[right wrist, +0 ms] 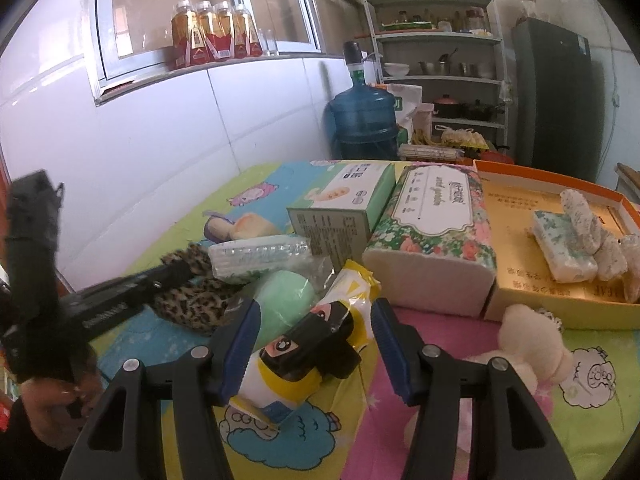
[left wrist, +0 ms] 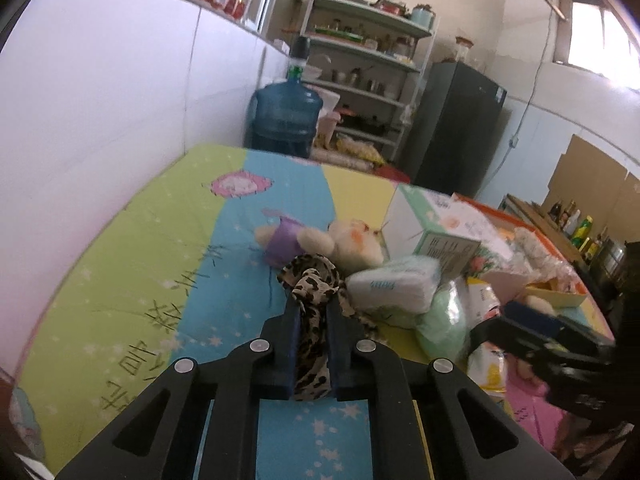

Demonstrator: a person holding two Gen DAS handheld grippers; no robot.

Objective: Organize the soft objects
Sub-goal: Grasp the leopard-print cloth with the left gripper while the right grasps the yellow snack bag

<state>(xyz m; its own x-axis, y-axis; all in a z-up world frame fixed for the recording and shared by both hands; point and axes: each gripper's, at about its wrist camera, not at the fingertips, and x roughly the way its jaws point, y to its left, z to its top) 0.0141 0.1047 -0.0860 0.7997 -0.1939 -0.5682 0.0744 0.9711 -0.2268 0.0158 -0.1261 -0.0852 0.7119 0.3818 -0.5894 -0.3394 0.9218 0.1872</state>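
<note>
My left gripper [left wrist: 313,312] is shut on a leopard-print cloth [left wrist: 312,280], held above the colourful mat; the cloth also shows in the right wrist view [right wrist: 192,304], with the left gripper [right wrist: 176,272] on it. My right gripper [right wrist: 316,316] is open around a yellow, white and black soft packet [right wrist: 304,356] lying on the mat. It shows at the right of the left wrist view [left wrist: 516,316]. A green soft ball in plastic [right wrist: 284,300] and a white tissue pack [right wrist: 260,258] lie just beyond.
An orange-rimmed cardboard tray [right wrist: 520,296] at right holds speckled soft items [right wrist: 580,240]. A floral tissue pack [right wrist: 436,236] and a green-white box [right wrist: 340,208] stand behind. Plush toys [right wrist: 532,344] [left wrist: 312,240] lie on the mat. A wall runs along the left.
</note>
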